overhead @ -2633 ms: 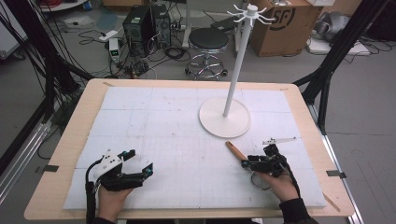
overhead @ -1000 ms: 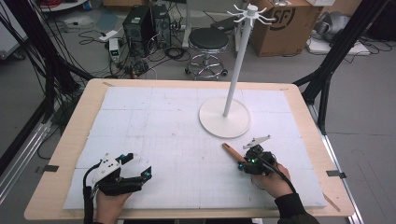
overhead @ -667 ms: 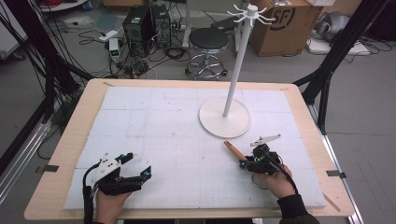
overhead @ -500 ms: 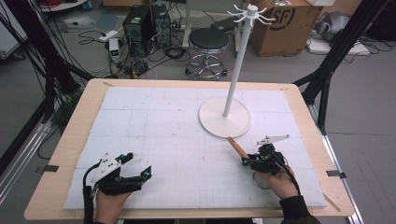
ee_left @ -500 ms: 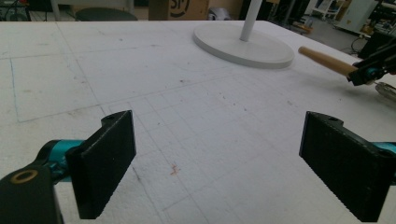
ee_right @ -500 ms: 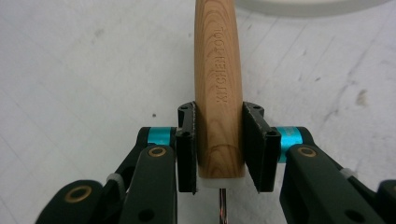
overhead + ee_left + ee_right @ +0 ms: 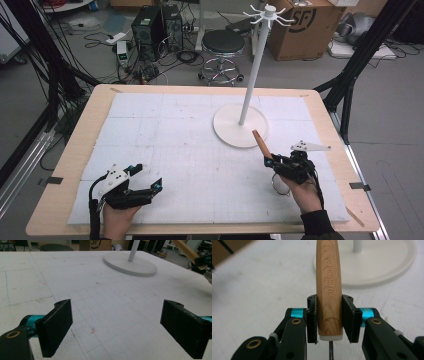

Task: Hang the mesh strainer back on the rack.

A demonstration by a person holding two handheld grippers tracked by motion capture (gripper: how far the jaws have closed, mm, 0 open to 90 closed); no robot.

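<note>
My right gripper [image 7: 270,162] is shut on the wooden handle [image 7: 260,143] of a kitchen tool near the table's right front. The handle slants up and points at the round base [image 7: 227,127] of a white hook stand [image 7: 248,80]. In the right gripper view the jaws clamp the handle [image 7: 329,277] near its white end cap, and a thin metal stem runs down below it. A wire ring [image 7: 281,185] of the tool lies by the hand. My left gripper [image 7: 148,176] rests open at the left front, its jaws [image 7: 115,325] wide apart over bare white mat.
A white gridded mat [image 7: 175,130] covers the wooden table [image 7: 75,150]. The stand's base [image 7: 130,263] sits right of centre toward the back. Behind the table stand a stool [image 7: 223,47], a cardboard box [image 7: 300,25], a computer case [image 7: 150,25] and cables on the floor.
The right gripper has shifted slightly right and back with the tool, and the handle's tip has swung up toward the stand's base. The left gripper has stayed put.
</note>
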